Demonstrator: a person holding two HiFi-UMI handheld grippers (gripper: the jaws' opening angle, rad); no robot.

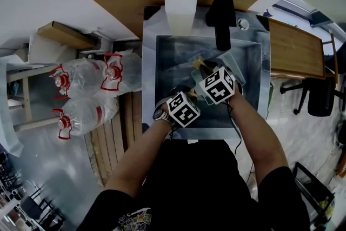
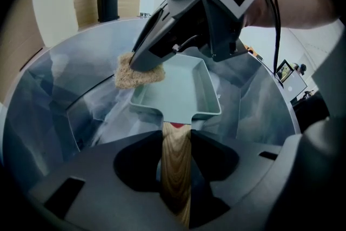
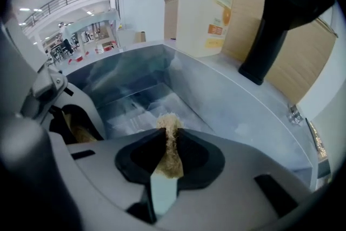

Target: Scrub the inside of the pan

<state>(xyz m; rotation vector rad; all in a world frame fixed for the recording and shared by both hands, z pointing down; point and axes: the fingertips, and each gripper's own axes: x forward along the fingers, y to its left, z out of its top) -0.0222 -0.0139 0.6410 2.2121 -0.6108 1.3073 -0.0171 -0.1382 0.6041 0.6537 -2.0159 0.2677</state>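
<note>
A pale green rectangular pan [image 2: 181, 89] with a wooden handle [image 2: 175, 159] hangs low inside the steel sink [image 2: 48, 100]. My left gripper [image 2: 175, 170] is shut on that handle. My right gripper [image 2: 146, 62] is shut on a tan scrub pad [image 2: 138, 73], which rests against the pan's far left corner and rim. In the right gripper view the pad [image 3: 170, 140] stands edge-on between the jaws of the right gripper [image 3: 168, 151], and the left gripper [image 3: 54, 105] shows at the left. From the head view both grippers, left [image 1: 186, 93] and right [image 1: 204, 68], reach into the sink over the pan [image 1: 238, 77].
A black faucet [image 1: 221, 16] and a white plastic jug [image 1: 181, 0] stand at the sink's back edge [image 1: 162, 24]. Large water bottles with red caps [image 1: 81, 81] lie left of the sink beside wooden slats [image 1: 121, 127]. A wooden desk [image 1: 294, 48] is at the right.
</note>
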